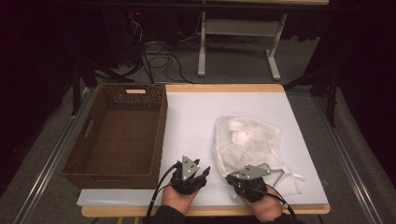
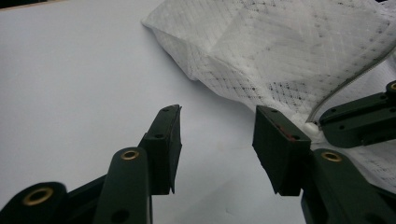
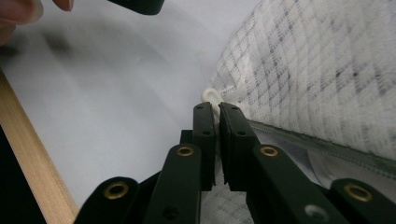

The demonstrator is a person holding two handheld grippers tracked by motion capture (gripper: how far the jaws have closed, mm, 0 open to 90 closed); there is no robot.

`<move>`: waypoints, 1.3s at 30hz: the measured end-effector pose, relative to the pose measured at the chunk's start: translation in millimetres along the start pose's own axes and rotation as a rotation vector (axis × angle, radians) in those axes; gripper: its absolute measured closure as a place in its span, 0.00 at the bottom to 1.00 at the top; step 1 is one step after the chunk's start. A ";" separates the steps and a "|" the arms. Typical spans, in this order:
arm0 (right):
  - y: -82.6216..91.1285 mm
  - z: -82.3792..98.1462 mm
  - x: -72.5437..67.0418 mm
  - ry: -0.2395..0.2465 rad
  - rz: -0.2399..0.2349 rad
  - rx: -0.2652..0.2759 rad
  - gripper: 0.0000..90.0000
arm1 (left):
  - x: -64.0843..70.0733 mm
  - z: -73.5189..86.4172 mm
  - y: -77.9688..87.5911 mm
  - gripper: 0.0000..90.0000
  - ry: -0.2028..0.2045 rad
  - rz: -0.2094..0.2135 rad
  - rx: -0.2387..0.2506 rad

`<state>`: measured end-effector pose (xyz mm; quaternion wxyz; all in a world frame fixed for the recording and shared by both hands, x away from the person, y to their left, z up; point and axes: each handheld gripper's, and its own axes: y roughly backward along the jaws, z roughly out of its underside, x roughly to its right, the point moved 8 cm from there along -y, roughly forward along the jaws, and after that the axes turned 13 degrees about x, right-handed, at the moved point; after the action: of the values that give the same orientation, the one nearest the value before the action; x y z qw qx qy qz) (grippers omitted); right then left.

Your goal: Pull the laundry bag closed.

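A white mesh bag (image 1: pixel 247 135) lies crumpled on the white table top (image 1: pixel 196 112), right of centre. Along its near edge runs a grey zipper (image 3: pixel 317 144). My right gripper (image 3: pixel 217 109) is shut on the white zipper pull (image 3: pixel 212 95) at the bag's near left corner, and it sits low by the table's front edge (image 1: pixel 231 178). To its left, my left gripper (image 2: pixel 217 114) stands open with nothing between its pads, a short way from the bag's edge (image 2: pixel 280 51) and pointing toward it. In the high view the left gripper (image 1: pixel 194 168) hovers over bare table.
A brown wicker basket (image 1: pixel 161 135) with nothing in it stands at the table's left. The wooden front edge (image 3: pixel 32 163) of the table lies close behind both hands. A person's fingertips (image 3: pixel 18 11) hold the left gripper. Cables and a table frame (image 1: pixel 238 28) lie on the floor beyond.
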<state>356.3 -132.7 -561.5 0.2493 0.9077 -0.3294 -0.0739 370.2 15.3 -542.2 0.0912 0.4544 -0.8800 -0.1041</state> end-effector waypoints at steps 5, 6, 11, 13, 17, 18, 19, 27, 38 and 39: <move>-0.1 -13.8 -4.0 -0.005 -0.028 0.070 0.79 | -0.3 0.2 0.8 0.57 0.000 0.000 0.000; -0.8 -17.6 -5.1 -0.005 -0.033 0.084 0.74 | -0.9 0.7 1.2 0.57 -0.002 -0.001 -0.004; -20.4 -17.5 -4.8 0.009 -0.024 0.052 0.64 | -1.2 2.1 2.7 0.57 -0.003 -0.007 -0.006; -27.3 -8.2 -5.9 0.017 -0.023 -0.013 0.63 | -1.6 1.6 3.5 0.57 0.000 -0.012 -0.002; -27.0 -4.2 -6.6 0.046 -0.018 -0.030 0.68 | -1.8 2.4 2.6 0.57 0.000 -0.010 -0.007; -26.4 -4.3 -6.5 0.041 -0.013 -0.028 0.70 | -1.2 2.6 2.1 0.57 0.001 -0.008 -0.008; -25.1 -4.6 -6.3 0.035 -0.013 -0.024 0.72 | -0.6 2.6 1.9 0.57 -0.002 -0.006 -0.009; -9.0 -5.1 -1.4 0.012 -0.007 -0.008 0.82 | 0.6 1.1 0.9 0.57 -0.001 0.001 -0.004; 4.2 1.3 10.1 0.000 0.012 -0.017 0.92 | 1.3 0.1 -0.5 0.57 -0.001 0.007 -0.002; 4.8 1.6 10.6 0.002 0.014 -0.022 0.92 | 1.3 0.2 -0.7 0.57 -0.001 0.007 -0.002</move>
<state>361.4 -143.2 -560.2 0.2599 0.9026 -0.3349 -0.0750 370.0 13.9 -542.5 0.0914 0.4513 -0.8814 -0.1051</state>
